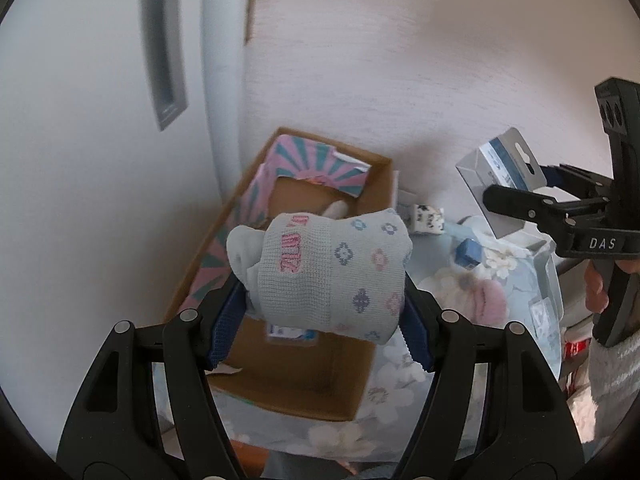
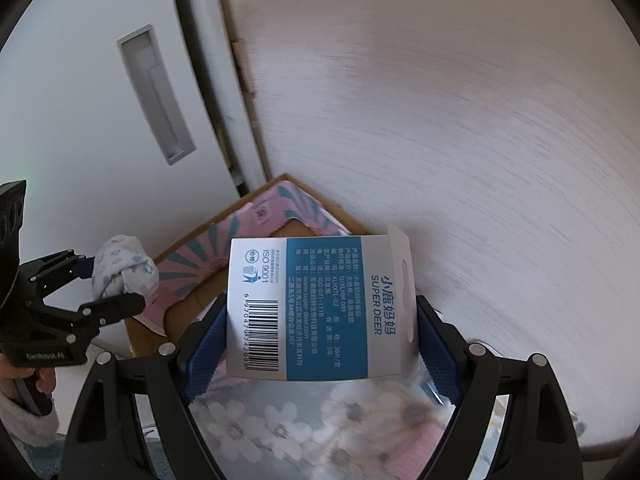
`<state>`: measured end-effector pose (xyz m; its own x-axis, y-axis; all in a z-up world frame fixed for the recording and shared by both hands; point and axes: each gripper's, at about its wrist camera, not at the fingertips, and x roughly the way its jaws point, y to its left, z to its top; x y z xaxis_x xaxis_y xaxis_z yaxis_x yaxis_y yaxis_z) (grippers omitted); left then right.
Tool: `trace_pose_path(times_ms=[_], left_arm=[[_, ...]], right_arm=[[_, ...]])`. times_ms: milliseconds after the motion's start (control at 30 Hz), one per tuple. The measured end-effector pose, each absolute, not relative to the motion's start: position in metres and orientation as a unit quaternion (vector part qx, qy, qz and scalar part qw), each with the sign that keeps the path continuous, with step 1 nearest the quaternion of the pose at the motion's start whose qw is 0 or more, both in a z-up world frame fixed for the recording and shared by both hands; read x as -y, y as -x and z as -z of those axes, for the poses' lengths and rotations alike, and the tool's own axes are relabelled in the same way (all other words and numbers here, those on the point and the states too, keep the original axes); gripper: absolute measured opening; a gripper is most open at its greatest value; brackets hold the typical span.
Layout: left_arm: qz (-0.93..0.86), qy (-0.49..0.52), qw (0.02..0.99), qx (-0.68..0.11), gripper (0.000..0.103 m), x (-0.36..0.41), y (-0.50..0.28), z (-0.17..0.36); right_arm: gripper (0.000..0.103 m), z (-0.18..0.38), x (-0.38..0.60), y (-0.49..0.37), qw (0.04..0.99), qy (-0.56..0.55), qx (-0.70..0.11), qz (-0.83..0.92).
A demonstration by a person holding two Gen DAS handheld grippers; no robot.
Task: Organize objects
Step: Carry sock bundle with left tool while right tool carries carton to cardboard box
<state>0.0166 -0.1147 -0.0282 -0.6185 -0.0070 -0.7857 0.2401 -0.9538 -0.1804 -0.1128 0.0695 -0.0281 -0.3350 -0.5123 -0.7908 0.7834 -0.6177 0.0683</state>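
A floral bedspread [image 2: 280, 420], pale blue with white and pink flowers, covered the surface, which sat in a corner between a white door with a recessed grey handle [image 2: 154, 96] and a pale wood-grain wall [image 2: 460, 128]. An open cardboard box [image 1: 304, 372] with pink-and-teal sunburst flaps stood on the spread against that corner. The carded package [image 2: 308, 308] carried "SUPER DEER", "ISO 9001", Chinese print and a barcode; the rolled socks [image 1: 332, 272] bore pink stitched letters too distorted to read. One tool was marked "DAS", the other "GenRobot.AI". The left gripper [image 1: 320, 320] stood part open, its blue pads pressed against both sides of the rolled socks, held above the box. The right gripper [image 2: 320, 344] stood wider, its pads clamped on the two edges of the carded package, held in the air over the spread just right of the box. A fluffy white sleeve [image 2: 24, 420] showed behind each handle.
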Motion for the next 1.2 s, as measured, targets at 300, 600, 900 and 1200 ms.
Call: trace_pose_path(times_ms=[300,600,900,1200], left_arm=[[0.882,-0.441,0.081,-0.147,0.066,0.151,-0.029,0.045],[0.872,-0.461,0.073,-0.144,0.066,0.172,-0.033,0.065],[0.861,-0.493,0.033,-0.12,0.066,0.17,-0.009,0.09],[0.847,-0.524,-0.003,-0.091,0.066,0.158,0.023,0.129]], right_arm=[[0.084,0.038,-0.016,0.11,0.425,-0.418,-0.185,0.782],[0.084,0.06,0.029,0.114,0.426,-0.434,-0.205,0.767],[0.084,0.096,0.07,0.136,0.421,-0.448,-0.242,0.751],[0.084,0.145,0.101,0.16,0.412,-0.458,-0.292,0.732]])
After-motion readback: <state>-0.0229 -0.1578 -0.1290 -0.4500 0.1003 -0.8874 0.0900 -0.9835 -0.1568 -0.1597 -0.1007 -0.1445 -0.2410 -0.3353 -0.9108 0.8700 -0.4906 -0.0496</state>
